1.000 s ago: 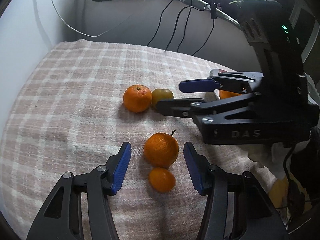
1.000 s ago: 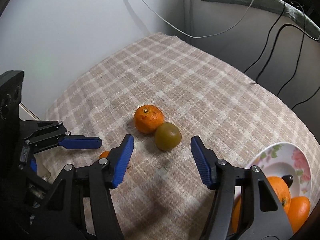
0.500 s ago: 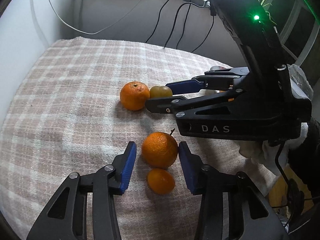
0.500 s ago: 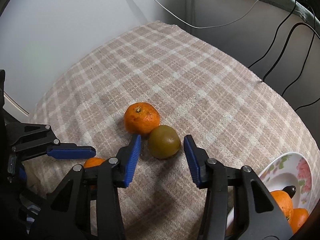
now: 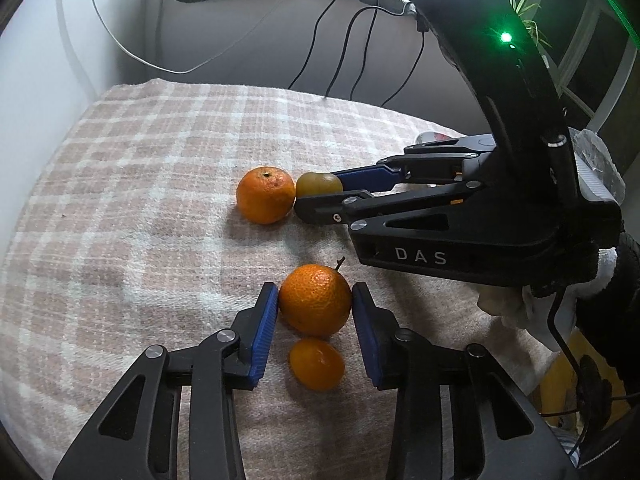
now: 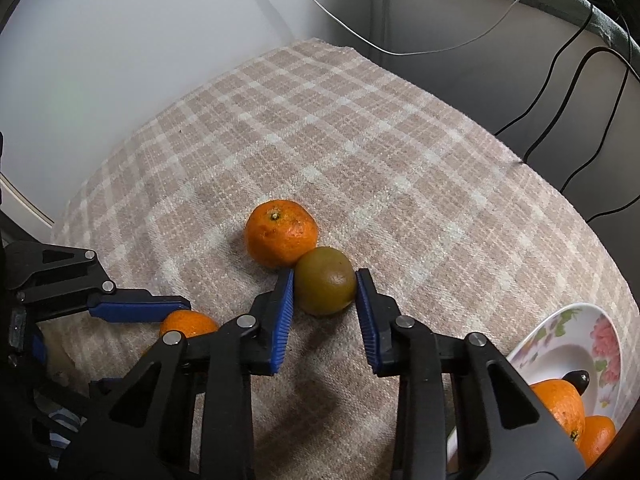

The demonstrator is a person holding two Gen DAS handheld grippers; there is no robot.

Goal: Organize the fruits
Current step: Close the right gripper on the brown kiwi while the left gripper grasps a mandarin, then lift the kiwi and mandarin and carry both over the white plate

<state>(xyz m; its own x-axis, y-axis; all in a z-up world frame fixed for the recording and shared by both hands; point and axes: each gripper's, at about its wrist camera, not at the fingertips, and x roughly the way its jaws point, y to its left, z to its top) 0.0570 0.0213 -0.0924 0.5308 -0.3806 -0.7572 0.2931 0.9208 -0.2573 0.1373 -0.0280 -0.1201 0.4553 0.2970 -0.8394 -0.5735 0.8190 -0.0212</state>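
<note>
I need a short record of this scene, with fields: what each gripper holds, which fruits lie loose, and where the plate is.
left gripper: shut on stemmed orange
right gripper: shut on green-brown fruit
loose fruits: small orange near the left gripper; mandarin touching the green-brown fruit
surface: checked cloth
plate: flowered plate, right edge, holding oranges

Both grippers are matte black plastic with silver screw heads; the fingers (image 5: 262, 336) carry ribbed blue pads, and the right gripper (image 5: 320, 196) bears white "DAS" lettering and a green light
</note>
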